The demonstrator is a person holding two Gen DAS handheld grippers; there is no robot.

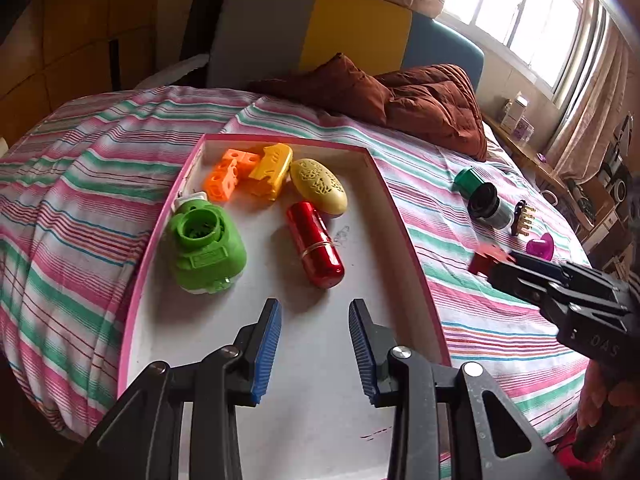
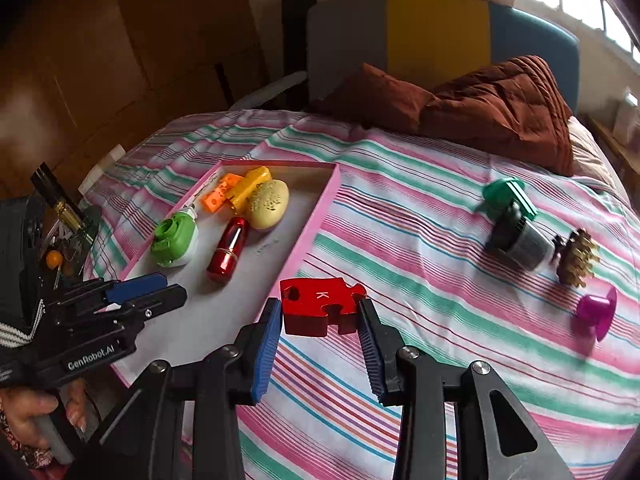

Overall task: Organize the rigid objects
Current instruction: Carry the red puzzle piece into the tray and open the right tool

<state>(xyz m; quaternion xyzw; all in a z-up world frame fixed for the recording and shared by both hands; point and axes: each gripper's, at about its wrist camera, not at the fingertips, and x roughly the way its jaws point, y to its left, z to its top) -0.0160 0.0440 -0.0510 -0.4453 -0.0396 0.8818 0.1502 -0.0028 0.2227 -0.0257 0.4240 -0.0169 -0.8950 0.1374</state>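
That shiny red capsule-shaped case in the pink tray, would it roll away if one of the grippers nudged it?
Probably. The red case is rounded along its length and lies on its side on the tray's smooth white floor, so a sideways nudge would likely roll it. Its glossy surface looks slippery to pinch. It looks stiff, unlikely to bend.

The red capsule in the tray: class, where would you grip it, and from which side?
Grip the red capsule at mid-length, across its short width, coming from above. It lies flat on the tray with bare floor along both long sides, so a finger probably fits on each. The rounded, glossy ends would likely slip.
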